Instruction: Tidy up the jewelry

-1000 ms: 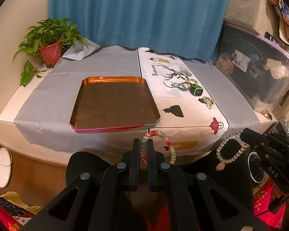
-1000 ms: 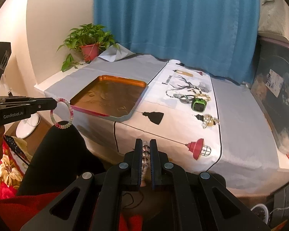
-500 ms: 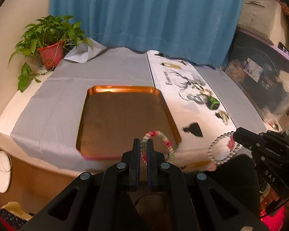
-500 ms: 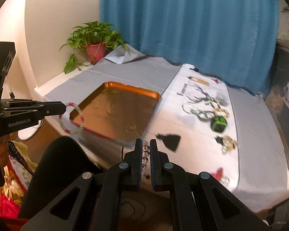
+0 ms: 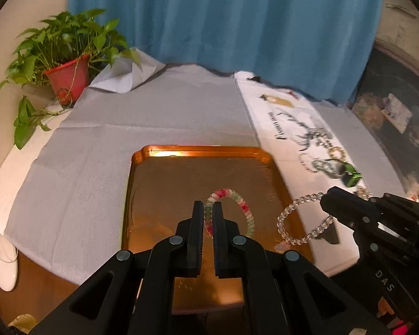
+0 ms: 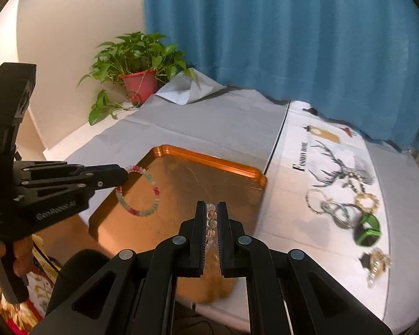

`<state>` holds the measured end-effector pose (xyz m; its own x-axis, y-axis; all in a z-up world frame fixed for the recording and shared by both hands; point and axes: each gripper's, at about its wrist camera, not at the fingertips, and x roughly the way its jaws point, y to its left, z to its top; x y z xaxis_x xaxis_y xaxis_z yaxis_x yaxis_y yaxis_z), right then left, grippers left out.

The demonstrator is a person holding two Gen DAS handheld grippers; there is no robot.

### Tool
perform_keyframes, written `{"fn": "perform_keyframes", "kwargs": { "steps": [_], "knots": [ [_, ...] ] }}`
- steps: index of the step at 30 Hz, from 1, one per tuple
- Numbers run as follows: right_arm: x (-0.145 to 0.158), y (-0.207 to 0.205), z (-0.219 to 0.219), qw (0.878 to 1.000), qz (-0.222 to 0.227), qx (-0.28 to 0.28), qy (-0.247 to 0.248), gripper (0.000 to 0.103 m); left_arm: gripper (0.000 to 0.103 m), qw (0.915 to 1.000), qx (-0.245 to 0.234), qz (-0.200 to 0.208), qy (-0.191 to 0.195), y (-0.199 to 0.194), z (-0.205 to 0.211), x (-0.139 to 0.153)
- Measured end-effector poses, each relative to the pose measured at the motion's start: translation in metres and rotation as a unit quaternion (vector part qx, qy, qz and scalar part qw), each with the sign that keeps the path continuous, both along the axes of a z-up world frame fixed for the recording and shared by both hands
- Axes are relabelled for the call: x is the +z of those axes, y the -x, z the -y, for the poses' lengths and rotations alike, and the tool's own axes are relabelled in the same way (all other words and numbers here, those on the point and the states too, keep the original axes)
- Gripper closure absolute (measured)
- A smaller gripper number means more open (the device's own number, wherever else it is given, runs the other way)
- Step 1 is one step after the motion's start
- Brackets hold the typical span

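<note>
My left gripper (image 5: 208,205) is shut on a pink, green and white beaded bracelet (image 5: 244,209), which hangs above the orange tray (image 5: 164,184). In the right wrist view the same bracelet (image 6: 138,212) dangles from the left gripper (image 6: 124,174) over the tray's (image 6: 209,162) near left part. My right gripper (image 6: 211,206) is shut on a clear bead bracelet (image 6: 211,219), held above the tray's near edge. From the left wrist camera that clear bracelet (image 5: 293,223) hangs from the right gripper (image 5: 325,196) at the tray's right side.
More jewelry (image 6: 343,203) and a green watch (image 6: 367,229) lie on the white printed cloth (image 6: 293,195) right of the tray. A potted plant (image 5: 65,75) stands at the back left, in front of a blue curtain (image 5: 223,28). A dark clear bin (image 5: 399,117) sits far right.
Both grippers have moved forward from beyond the table's front edge to above the tray, each still carrying its bracelet.
</note>
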<state>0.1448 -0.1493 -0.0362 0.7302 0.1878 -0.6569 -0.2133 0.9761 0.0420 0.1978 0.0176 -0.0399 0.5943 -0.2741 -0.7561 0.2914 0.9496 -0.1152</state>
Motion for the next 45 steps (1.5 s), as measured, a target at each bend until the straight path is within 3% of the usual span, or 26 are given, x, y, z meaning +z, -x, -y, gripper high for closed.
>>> {"fn": "perform_keyframes", "kwargs": {
  "steps": [7, 8, 9, 10, 11, 13, 15, 19, 23, 27, 30, 37, 45],
  "knots": [
    [-0.031, -0.043, -0.010, 1.000, -0.022, -0.004, 0.002, 0.095, 0.095, 0.9993, 0.010, -0.030, -0.020, -0.033, -0.001, -0.035],
    [-0.035, -0.047, -0.011, 1.000, -0.027, -0.005, 0.004, 0.095, 0.077, 0.9989, 0.012, -0.040, -0.022, -0.038, -0.001, -0.039],
    [-0.039, -0.052, -0.012, 0.999, -0.033, -0.007, 0.006, 0.094, 0.039, 0.9980, 0.016, -0.054, -0.027, -0.042, -0.002, -0.045],
    [-0.045, -0.058, -0.013, 0.999, -0.042, -0.007, 0.010, 0.092, 0.020, 0.9965, 0.028, -0.069, -0.039, -0.046, -0.002, -0.050],
    [-0.049, -0.061, -0.014, 0.999, -0.051, -0.004, 0.016, 0.089, 0.007, 0.9955, 0.039, -0.071, -0.049, -0.046, -0.003, -0.051],
    [-0.059, -0.066, -0.015, 0.996, -0.081, -0.011, 0.038, 0.047, 0.007, 0.9949, 0.059, -0.051, -0.064, -0.037, -0.007, -0.049],
    [-0.060, -0.057, -0.009, 0.996, -0.079, -0.020, 0.035, 0.022, 0.007, 0.9947, 0.056, -0.056, -0.066, -0.027, -0.011, -0.046],
    [-0.051, -0.017, 0.004, 0.996, -0.076, -0.032, 0.022, 0.022, 0.007, 0.9926, 0.085, -0.037, -0.078, 0.021, -0.021, -0.033],
    [-0.039, 0.040, 0.013, 0.997, -0.065, -0.049, 0.009, 0.021, 0.007, 0.9928, 0.103, -0.017, -0.059, 0.079, -0.027, -0.016],
    [-0.026, 0.100, 0.015, 0.997, -0.051, -0.058, -0.001, 0.020, 0.007, 0.9955, 0.084, -0.014, -0.043, 0.127, -0.019, 0.001],
    [-0.013, 0.141, 0.016, 0.998, -0.031, -0.059, 0.000, 0.020, 0.007, 0.9961, 0.066, -0.002, -0.058, 0.155, -0.009, 0.013],
    [0.017, 0.199, 0.020, 0.998, 0.017, -0.065, -0.003, 0.018, 0.007, 0.9963, 0.057, 0.035, -0.055, 0.199, 0.000, 0.041],
    [0.030, 0.224, 0.023, 0.997, 0.035, -0.065, -0.002, 0.017, 0.005, 0.9949, 0.049, 0.065, -0.060, 0.222, 0.008, 0.059]
  ]
}}
